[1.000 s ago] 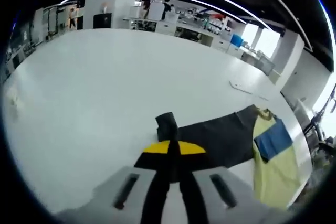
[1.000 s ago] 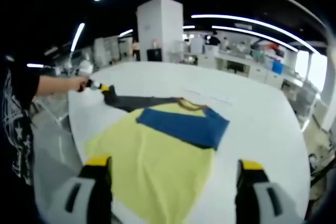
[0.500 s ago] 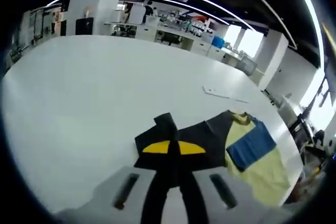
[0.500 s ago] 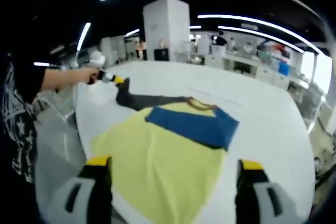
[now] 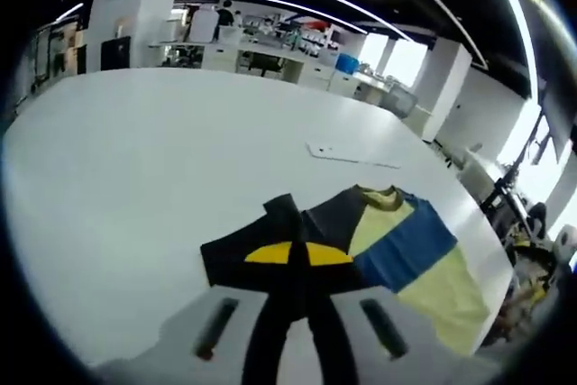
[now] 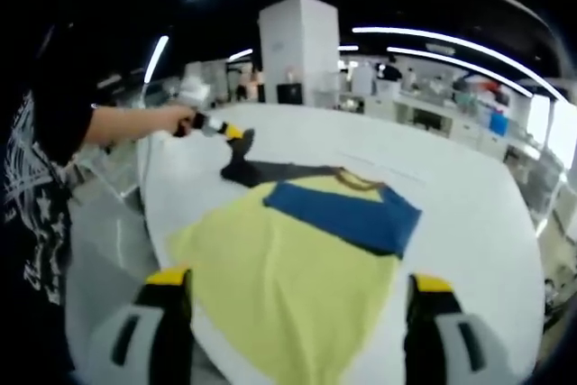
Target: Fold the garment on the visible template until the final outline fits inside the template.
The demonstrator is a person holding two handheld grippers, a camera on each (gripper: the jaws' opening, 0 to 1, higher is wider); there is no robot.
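1. Since a second ago, the dark sleeve has been drawn in over the garment, the left tool clamped on its cuff.
2. One yellow garment with a blue chest band lies spread on the white tabletop.
3. In the right gripper view, the right tool hovers at the near hem, jaws wide apart, gripping nothing.
4. One person's hand carries the left tool at far left.

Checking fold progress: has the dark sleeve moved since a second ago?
Yes. The left gripper has carried the dark sleeve inward toward the blue panel.
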